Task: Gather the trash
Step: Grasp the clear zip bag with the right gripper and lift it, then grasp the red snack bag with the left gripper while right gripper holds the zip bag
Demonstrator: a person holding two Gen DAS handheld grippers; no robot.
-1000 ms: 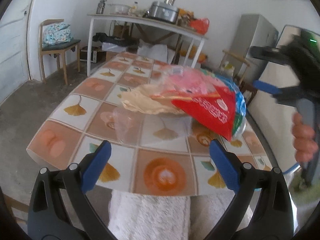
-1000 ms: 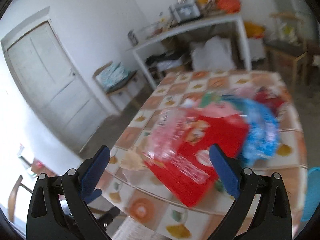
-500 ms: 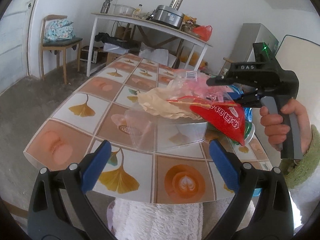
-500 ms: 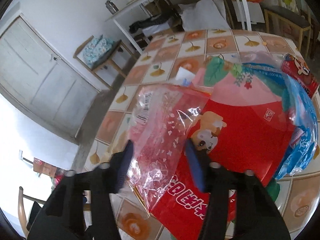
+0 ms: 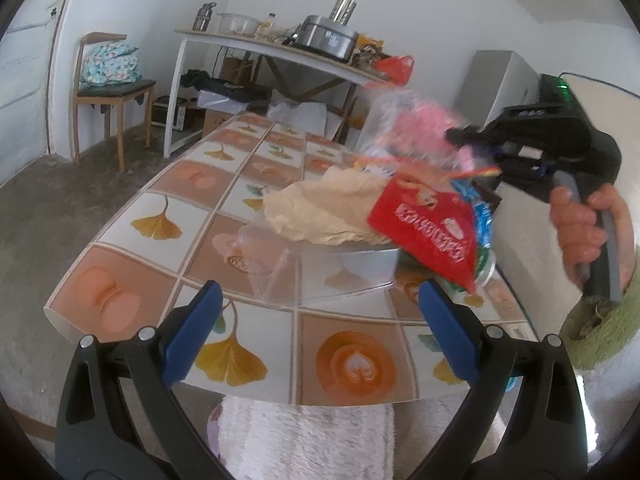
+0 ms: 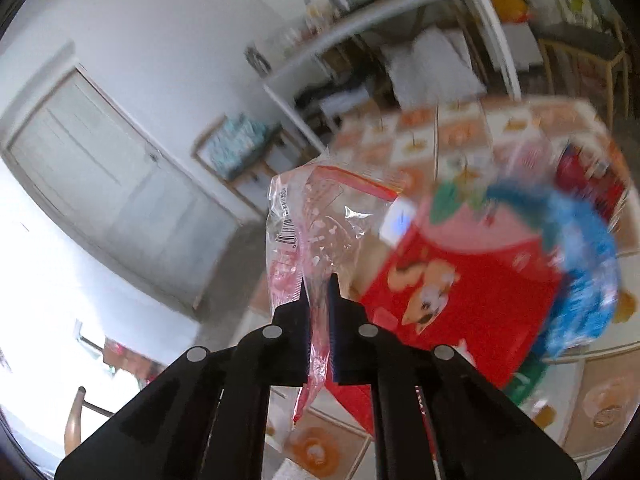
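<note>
Trash pile (image 6: 472, 280) blurred behind wrapper-clamping right tongs (image 6: 319, 280)

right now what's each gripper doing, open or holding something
left gripper: open, holding nothing
right gripper: shut on the clear pink wrapper

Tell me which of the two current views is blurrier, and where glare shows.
Right wrist view: background and red package smear with motion blur, only the clear pink bag pinched in the right gripper stays sharp; window glare washes out the lower left. Left wrist view: mostly crisp, fisheye-bent, only the lifted bag blurs.
</note>
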